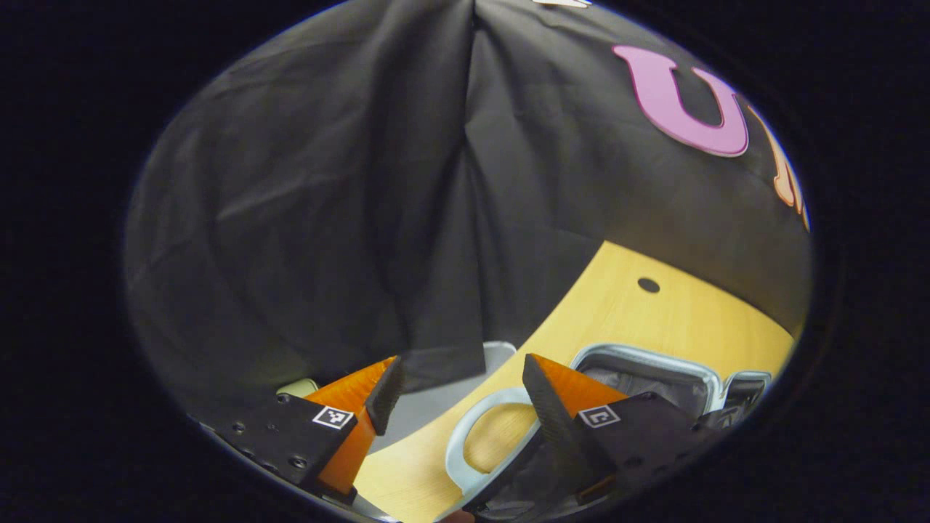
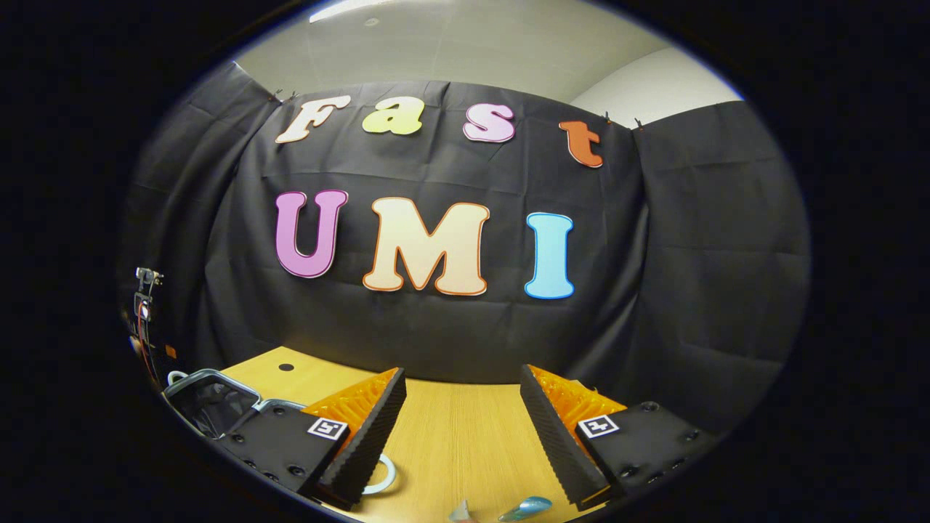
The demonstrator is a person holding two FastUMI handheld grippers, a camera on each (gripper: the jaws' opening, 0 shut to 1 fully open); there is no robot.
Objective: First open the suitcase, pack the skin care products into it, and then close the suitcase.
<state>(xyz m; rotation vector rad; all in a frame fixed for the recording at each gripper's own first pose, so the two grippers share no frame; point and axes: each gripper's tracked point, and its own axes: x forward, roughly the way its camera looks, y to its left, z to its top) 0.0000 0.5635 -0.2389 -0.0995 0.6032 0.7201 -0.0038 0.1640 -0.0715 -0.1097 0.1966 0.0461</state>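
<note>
1. Left gripper (image 1: pixel 454 396): fingers spread wide, nothing between them, held above the wooden table (image 1: pixel 654 319).
2. Suitcase (image 1: pixel 654 374): lies open on the table, just beyond the left gripper's right-hand finger; grey lining visible, pale handle loop (image 1: pixel 465 443) near that finger.
3. Right gripper (image 2: pixel 461 407): fingers apart, empty, above the table (image 2: pixel 450 428).
4. Suitcase (image 2: pixel 211 399) sits at far left in the right gripper view.
5. Small bluish item (image 2: pixel 527 507) at the table's near edge (identity unclear).

bare table (image 2: pixel 450 436) ahead of right gripper (image 2: pixel 462 414); open suitcase (image 2: pixel 211 399) at far left
</note>
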